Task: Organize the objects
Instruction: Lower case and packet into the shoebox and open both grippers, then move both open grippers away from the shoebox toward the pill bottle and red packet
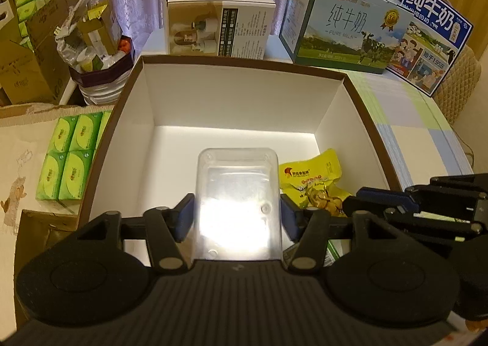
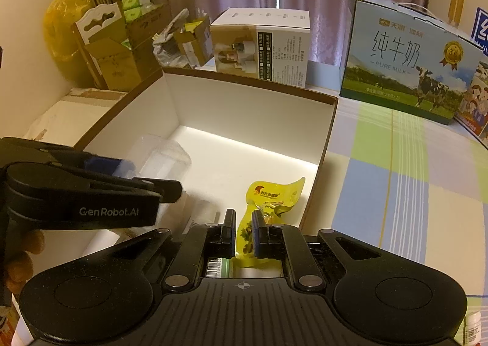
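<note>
Progress looks partial: clear plastic container [image 1: 238, 202] sits in the white box [image 1: 231, 102], left claw [image 1: 238, 218] parted beside it. Right claw [image 2: 244, 233] pinches the yellow snack packet [image 2: 268, 208] inside the box, not yet released.

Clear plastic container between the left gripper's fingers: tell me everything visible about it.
The clear plastic container is a rectangular, transparent tub with rounded corners and a raised rim, glaring under the light. It sits inside the white cardboard box with brown rim, beside the yellow snack packet. The left gripper straddles it; its blue pads sit at the sides with slight gaps, apparently released.
</note>
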Demonstrator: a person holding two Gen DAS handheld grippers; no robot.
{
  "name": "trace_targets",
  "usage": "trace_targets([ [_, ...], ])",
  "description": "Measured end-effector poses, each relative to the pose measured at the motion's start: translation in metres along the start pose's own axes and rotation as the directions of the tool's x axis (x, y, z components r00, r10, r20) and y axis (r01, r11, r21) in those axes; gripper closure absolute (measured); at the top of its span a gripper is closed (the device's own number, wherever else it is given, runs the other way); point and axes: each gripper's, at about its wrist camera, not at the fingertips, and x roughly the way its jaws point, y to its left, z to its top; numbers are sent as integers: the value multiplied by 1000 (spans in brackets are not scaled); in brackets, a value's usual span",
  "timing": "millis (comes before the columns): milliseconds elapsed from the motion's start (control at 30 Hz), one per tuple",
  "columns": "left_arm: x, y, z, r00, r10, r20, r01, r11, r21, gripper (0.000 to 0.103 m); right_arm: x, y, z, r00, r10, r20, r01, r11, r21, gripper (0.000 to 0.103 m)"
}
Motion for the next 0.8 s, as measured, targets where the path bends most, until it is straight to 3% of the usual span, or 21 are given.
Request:
trace_targets([
  [33,0,0,0,1000,5,6,-5,1000,4,23,-1,-1,0,1000,9,-1,-9,1000,4,96],
  [200,-2,3,-1,1000,14,4,-14,1000,9,21,-3,-2,-1,999,31,-4,-31,999,14,91],
  [467,-11,10,-6,999,32,-2,-32,999,-10,18,-9,-2,-4,999,31,13,-31,999,16,62],
  [800,-32,14,-11,999,50,17,-50,998,-28,16,-25,-1,-7,998,53,36,-54,998,31,50],
])
